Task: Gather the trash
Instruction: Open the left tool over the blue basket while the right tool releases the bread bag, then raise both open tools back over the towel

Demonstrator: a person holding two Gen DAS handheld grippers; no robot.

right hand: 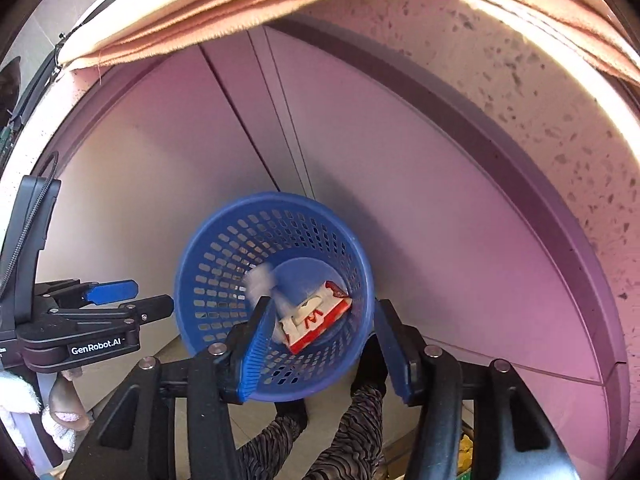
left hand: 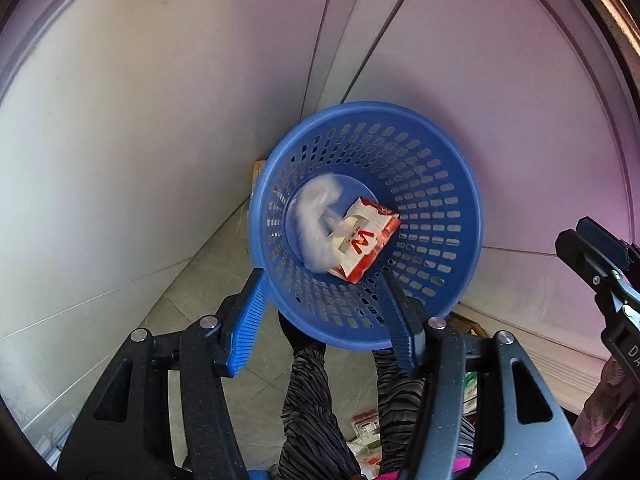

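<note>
Left wrist view, frame centre: light, stiff basket [left hand: 436, 200], best gripped by rim; both claws [left hand: 326, 300] [right hand: 316, 344] released, empty.

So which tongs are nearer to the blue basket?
Left, it seems. The left tongs hang open just over the blue basket, whose near rim looks larger in their view. The right tongs, open too, sit farther off, toward its right.

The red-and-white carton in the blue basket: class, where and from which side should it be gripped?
Grip the carton across its narrow faces, coming straight down through the basket's open top; it lies flat on the bottom, walled all round.
</note>
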